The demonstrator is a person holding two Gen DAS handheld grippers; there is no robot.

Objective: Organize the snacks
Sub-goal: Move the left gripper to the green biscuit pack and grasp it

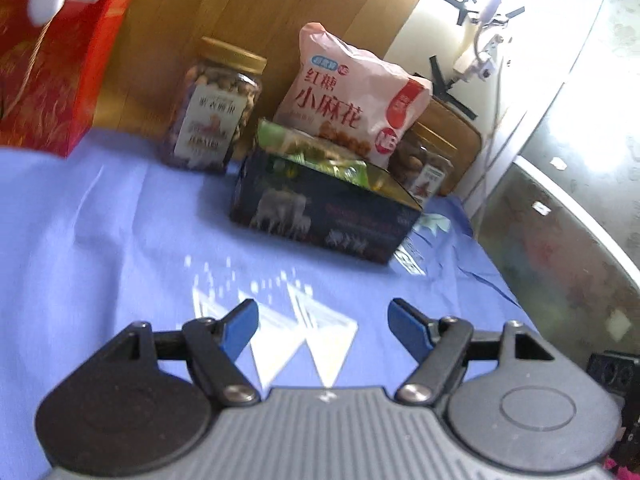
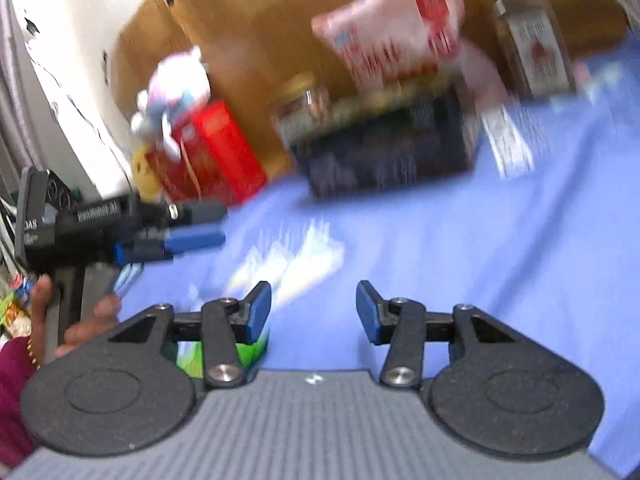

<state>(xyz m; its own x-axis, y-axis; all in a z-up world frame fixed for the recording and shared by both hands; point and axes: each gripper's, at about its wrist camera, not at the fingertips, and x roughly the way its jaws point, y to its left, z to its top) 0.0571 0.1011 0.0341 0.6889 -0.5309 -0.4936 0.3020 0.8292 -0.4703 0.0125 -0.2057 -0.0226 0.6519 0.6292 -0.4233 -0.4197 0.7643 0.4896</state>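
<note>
A dark open box (image 1: 320, 212) holding green snack packets (image 1: 316, 152) stands on the blue cloth (image 1: 100, 232). A pink snack bag (image 1: 348, 96) leans behind it, between a gold-lidded nut jar (image 1: 216, 108) and a second jar (image 1: 424, 160). My left gripper (image 1: 322, 320) is open and empty, low over the cloth in front of the box. My right gripper (image 2: 314, 310) is open and empty. Its view is blurred and shows the box (image 2: 384, 148), the pink bag (image 2: 396, 24), and a green packet (image 2: 248, 352) under its left finger. The left gripper (image 2: 192, 226) appears at its left.
A red carton (image 1: 52, 68) stands at the far left, with a plush toy (image 2: 172, 92) on it. A wooden board (image 1: 256, 8) backs the snacks. A white packet (image 1: 412, 256) lies right of the box. Bright sun patches fall on the cloth.
</note>
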